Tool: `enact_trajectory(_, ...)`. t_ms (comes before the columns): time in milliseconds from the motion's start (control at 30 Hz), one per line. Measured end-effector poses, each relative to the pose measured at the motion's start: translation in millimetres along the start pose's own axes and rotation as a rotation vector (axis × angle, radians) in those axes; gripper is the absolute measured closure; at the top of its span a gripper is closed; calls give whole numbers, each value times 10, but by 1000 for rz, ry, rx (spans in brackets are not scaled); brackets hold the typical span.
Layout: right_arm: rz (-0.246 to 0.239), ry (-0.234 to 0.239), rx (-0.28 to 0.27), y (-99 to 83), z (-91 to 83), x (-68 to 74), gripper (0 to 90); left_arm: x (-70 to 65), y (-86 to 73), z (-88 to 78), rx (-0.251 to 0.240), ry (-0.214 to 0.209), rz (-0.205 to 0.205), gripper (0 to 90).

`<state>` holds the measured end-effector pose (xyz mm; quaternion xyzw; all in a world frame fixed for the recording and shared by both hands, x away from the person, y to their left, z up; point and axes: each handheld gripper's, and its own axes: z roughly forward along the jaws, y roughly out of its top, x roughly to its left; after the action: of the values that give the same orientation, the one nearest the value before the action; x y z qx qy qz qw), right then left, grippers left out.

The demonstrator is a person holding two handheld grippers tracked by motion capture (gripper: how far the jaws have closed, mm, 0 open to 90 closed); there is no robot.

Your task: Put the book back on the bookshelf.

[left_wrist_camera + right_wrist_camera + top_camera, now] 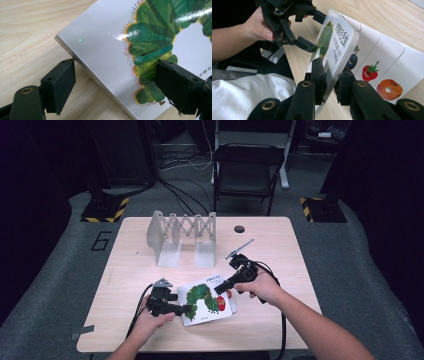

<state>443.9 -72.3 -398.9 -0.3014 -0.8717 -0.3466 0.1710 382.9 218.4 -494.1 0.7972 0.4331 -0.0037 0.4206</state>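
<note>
Table [280, 245], right tongs [329, 83] clamping book [337, 42] (cover)

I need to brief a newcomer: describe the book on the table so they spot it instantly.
On the wooden table, look at the near edge, in front of the white accordion rack. The picture book lies there, its white cover bearing a green caterpillar.

On the wooden counter [150, 265] a picture book [207, 299] with a green caterpillar cover lies toward six o'clock, the left tool [186, 309] at its nine o'clock edge and the right tool [220, 288] at its two o'clock corner. A white folding rack [182, 237] stands toward twelve o'clock, well apart from the book. Beyond the counter, a dark chair [248, 172] sits on the grey floor [370, 265].
</note>
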Motion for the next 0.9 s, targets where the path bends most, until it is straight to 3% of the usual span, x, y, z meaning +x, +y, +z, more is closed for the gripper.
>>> enact_trajectory(200, -13, 2, 2, -11, 0, -35, 792, 43, 70, 32, 0, -16, -3, 136)
enact_trajectory(433, -15, 9, -4, -17, -7, -44, 789, 105, 98, 67, -7, -65, -49, 118)
enact_trajectory(467, -29, 12, -14, -19, 1, -57, 789, 111, 102, 67, -12, -62, -49, 118)
enact_trajectory(500, -7, 11, -8, -27, -6, -46, 789, 108, 104, 67, -14, -65, -53, 120)
enact_trajectory(567, -10, 13, -10, -41, -9, -65, 788, 104, 106, 57, -17, -58, -58, 135)
enact_trajectory(733, -19, 11, -22, -73, -23, -99, 792, 110, 141, -7, -24, -45, -58, 223)
enact_trajectory(900, -27, 9, -35, -86, -58, -100, 804, 87, 204, -77, -38, -13, -37, 282)
